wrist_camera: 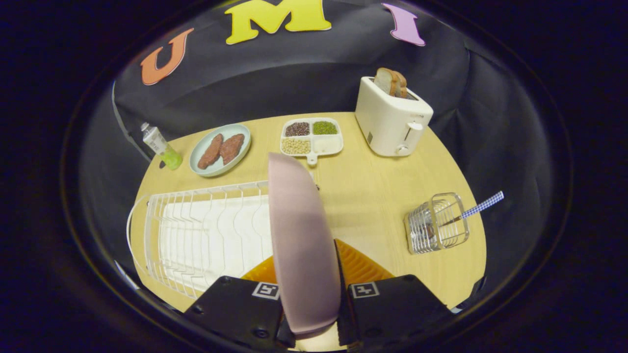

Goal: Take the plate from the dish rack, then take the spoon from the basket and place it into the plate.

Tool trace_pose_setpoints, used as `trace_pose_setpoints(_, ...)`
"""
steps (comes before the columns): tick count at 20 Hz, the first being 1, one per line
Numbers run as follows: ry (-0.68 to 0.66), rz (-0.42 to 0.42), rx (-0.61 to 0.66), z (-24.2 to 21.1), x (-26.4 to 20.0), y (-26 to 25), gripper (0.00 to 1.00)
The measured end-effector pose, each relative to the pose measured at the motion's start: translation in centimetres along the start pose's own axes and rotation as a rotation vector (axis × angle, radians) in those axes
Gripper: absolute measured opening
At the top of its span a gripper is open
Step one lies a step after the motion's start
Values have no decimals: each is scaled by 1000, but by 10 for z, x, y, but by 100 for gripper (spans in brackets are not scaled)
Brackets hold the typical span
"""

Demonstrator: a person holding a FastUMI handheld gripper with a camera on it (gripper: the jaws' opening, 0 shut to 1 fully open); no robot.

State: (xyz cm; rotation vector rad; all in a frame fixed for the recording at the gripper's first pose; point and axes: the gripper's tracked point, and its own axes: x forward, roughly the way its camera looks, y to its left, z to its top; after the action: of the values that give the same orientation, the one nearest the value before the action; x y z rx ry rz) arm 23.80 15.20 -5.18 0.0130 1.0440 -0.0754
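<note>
You have the plate (pixel 300 235) clamped edge-on in the tool (pixel 310 299), one finger pressing on each face, so it stands upright between them and reaches forward over the surface (pixel 373 196). It sits at the right end of the dish rack (pixel 196 235); from this angle you cannot tell whether its lower rim has cleared the wires, though the rack holds nothing else. Count the first step as in hand, not finished: the plate has yet to lie flat on the surface.

The spoon (pixel 471 212) is untouched. It stands in the wire basket (pixel 438 223), well to the right of the fingers, its checked handle leaning out over the rim toward the far right.

What is left for you, as I judge it: set the plate down flat on the bare wood between rack and basket, release it, then go to the basket, take the spoon by its handle and lay it in the plate. Roughly a third of the job looks done
</note>
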Motion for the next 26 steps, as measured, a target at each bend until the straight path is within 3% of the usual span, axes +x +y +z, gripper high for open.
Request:
trace_pose_setpoints(5, -50, -148, -28, 11, -21, 1, 36)
trace_pose_setpoints(10, -164, -190, -41, 31, -63, 2, 37)
trace_pose_setpoints(14, -198, -45, -4, 7, -97, 7, 36)
trace_pose_setpoints(19, -192, 94, 17, -69, -120, -14, 36)
trace_pose_setpoints(26, -145, 195, 32, -176, -89, -25, 36)
